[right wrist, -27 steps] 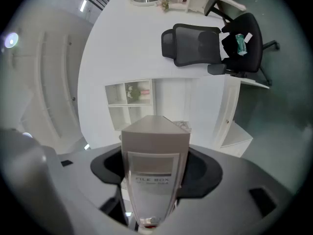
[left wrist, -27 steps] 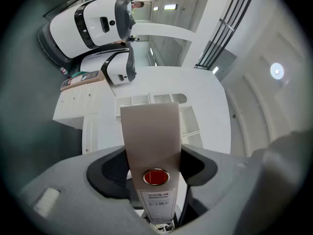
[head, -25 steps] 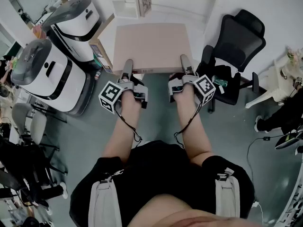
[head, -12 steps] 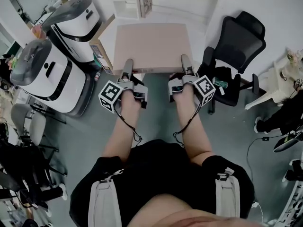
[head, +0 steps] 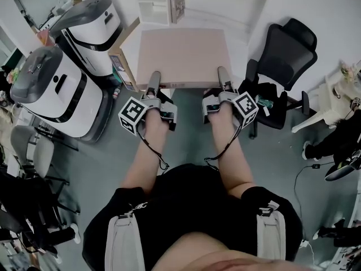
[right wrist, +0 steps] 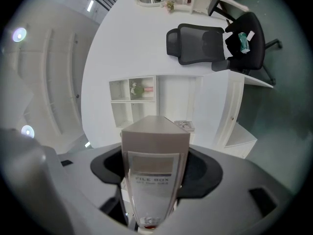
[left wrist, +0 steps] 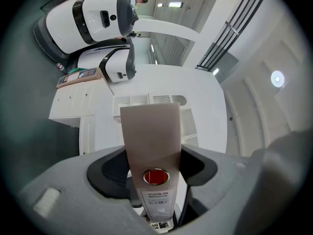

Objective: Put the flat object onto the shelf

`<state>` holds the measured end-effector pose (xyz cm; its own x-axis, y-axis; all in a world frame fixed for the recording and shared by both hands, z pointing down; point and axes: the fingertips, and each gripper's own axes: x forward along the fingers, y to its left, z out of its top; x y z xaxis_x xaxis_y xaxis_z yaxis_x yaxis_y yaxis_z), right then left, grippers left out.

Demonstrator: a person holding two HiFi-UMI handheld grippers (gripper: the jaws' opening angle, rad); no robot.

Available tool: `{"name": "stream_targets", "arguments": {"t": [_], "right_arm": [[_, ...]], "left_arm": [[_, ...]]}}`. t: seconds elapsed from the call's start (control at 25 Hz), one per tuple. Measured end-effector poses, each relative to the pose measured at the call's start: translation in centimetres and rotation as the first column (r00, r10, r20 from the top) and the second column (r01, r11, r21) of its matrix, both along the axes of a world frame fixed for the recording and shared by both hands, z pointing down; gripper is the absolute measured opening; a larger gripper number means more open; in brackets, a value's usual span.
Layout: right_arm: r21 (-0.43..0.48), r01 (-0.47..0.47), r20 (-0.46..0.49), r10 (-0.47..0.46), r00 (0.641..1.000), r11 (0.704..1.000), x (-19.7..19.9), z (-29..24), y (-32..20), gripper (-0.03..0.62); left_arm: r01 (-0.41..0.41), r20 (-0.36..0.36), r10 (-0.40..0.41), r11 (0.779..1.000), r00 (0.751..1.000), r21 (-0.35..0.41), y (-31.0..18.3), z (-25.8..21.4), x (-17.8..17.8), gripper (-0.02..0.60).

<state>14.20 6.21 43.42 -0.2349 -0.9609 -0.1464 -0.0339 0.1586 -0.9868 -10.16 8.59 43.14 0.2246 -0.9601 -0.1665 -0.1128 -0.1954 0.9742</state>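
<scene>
File box [head: 181,55] is being carried level above the floor, just short of the white shelf [head: 153,4]. The left gripper [head: 153,79] and right gripper [head: 223,75] are each clamping its near edge. Since a second ago, box and grippers are edging toward the shelf, which is showing more in the head view.
</scene>
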Motion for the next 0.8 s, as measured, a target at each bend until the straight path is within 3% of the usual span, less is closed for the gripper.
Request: {"name": "stream_targets", "arguments": {"t": [0.4, 0.8], "right_arm": [[0.003, -0.009, 0.002, 0.009, 1.0, 1.0, -2.8, 0.6, -2.0, 0.285], [0.008, 0.001, 0.022, -0.001, 1.0, 1.0, -4.5, 0.6, -11.3, 0.285]], "left_arm": [[-0.013, 0.003, 0.013, 1.0, 1.0, 0.005, -2.3, 0.5, -2.8, 0.293], [-0.012, 0.024, 0.012, 1.0, 1.0, 0.012, -11.3, 0.0, -4.4, 0.294]]}}
